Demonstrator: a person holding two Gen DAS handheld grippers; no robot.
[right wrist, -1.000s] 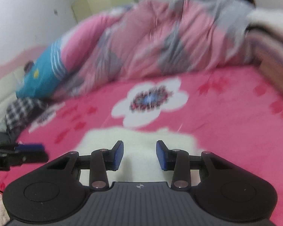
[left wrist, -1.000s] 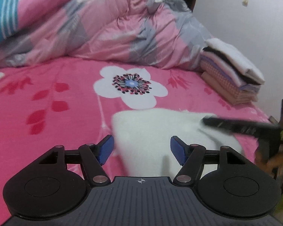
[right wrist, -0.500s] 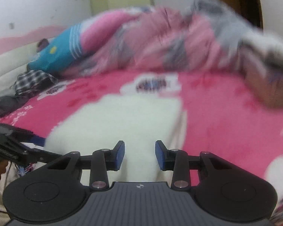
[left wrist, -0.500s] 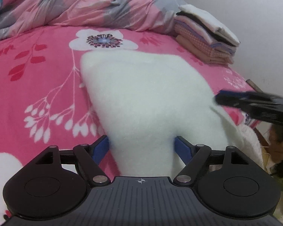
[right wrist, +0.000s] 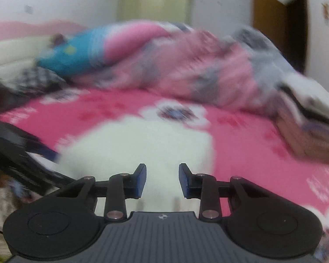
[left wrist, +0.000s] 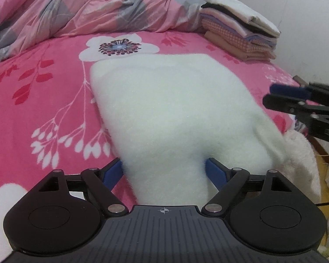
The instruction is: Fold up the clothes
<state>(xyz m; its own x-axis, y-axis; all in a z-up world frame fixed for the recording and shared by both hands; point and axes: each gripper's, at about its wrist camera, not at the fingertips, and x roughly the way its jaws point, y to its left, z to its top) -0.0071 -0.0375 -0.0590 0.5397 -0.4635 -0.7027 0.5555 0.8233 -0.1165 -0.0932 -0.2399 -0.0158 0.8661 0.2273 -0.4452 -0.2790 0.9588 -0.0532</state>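
1. Spreading wider over the last moment, the left tool now stands with its jaws well apart, straddling the near end of the white fleece garment; the fabric fills the gap, yet I cannot tell whether the blue pads press on it, so I judge it released or nearly so.
2. Compared with a second ago, far more of the garment shows on the pink floral bed. It lies spread flat, its far edge touching the printed white flower, its right side spilling over the bed's edge.
3. Moving right, the stack of folded clothes sits well apart at the far corner, beside the rumpled pink-and-grey quilt.
4. At the right edge, the right tool has just been narrowing its jaws; they are partly apart above the near hem, gripping nothing, though its view is blurred.
5. Judged for the task: the garment looks laid out, and the first fold is not yet made.
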